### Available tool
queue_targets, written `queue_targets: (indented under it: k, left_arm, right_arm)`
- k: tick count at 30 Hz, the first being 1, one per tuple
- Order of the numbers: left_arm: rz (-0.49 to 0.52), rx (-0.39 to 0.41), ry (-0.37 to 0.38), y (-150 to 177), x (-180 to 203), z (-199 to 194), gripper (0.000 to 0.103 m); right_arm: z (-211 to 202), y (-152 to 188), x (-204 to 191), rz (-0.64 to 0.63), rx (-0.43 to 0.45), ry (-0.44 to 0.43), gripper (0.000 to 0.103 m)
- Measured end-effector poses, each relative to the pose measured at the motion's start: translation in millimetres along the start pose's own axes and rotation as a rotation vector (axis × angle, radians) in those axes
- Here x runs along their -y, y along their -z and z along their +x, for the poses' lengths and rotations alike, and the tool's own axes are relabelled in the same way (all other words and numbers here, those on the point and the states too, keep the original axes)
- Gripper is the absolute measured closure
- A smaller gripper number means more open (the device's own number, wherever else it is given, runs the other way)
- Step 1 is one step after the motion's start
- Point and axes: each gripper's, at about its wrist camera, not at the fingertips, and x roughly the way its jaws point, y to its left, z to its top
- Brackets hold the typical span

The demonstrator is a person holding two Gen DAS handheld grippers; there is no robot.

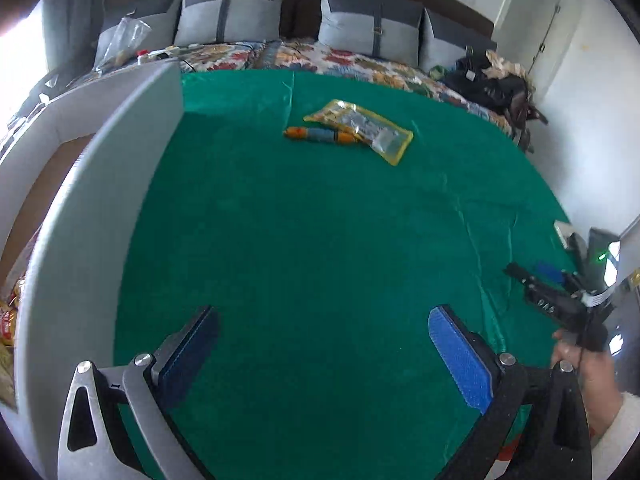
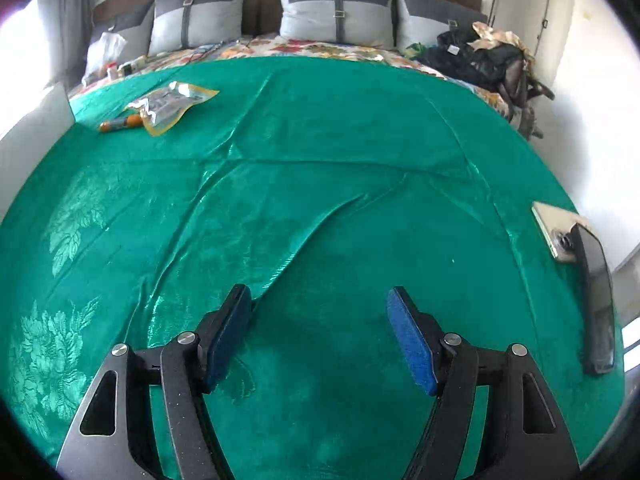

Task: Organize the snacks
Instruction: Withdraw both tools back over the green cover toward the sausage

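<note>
So both tongs are spread wide with nothing between the blue pads. The left tongs (image 1: 320,344) hang low over the green bedspread (image 1: 320,240), right next to the grey wall of a box (image 1: 100,200) that stands on the bed at their left. You can just catch some snack bags (image 1: 8,320) inside that box at the very edge of the left view. The right tongs (image 2: 320,332) sit over a wrinkly patch of the same green cloth, well apart from everything.

The snacks left out are further up the bed: a yellow-edged clear packet (image 1: 362,130) lying flat, and an orange-and-blue roll (image 1: 320,135) right against its near edge, possibly tucked a bit under it, can't really tell. From the right view the same packet (image 2: 172,106) and roll (image 2: 120,124) are far off to the left.

Two phones (image 2: 592,300) lie at the right edge of the bed. Grey pillows (image 2: 336,12) line the headboard, and a pile of dark clothes (image 2: 480,60) sits in the far right corner.
</note>
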Motion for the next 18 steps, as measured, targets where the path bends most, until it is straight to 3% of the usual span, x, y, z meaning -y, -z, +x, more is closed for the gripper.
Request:
queue_targets:
  k: [5, 10, 13, 18]
  left_arm:
    - [0.042, -0.035, -0.091, -2, 10, 54, 0.001]
    - [0.041, -0.042, -0.135, -5, 7, 84, 0.001]
    - [0.055, 0.029, -0.144, 0, 6, 84, 0.000]
    - [0.055, 0.038, -0.149, 1, 6, 85, 0.000]
  right_arm:
    - [10, -6, 10, 0.055, -0.022, -0.030, 0.017]
    - [6, 0, 11, 0.055, -0.023, -0.024, 0.015]
    - [4, 3, 11, 0.055, -0.022, -0.027, 0.015]
    - [4, 3, 11, 0.055, -0.022, -0.027, 0.015]
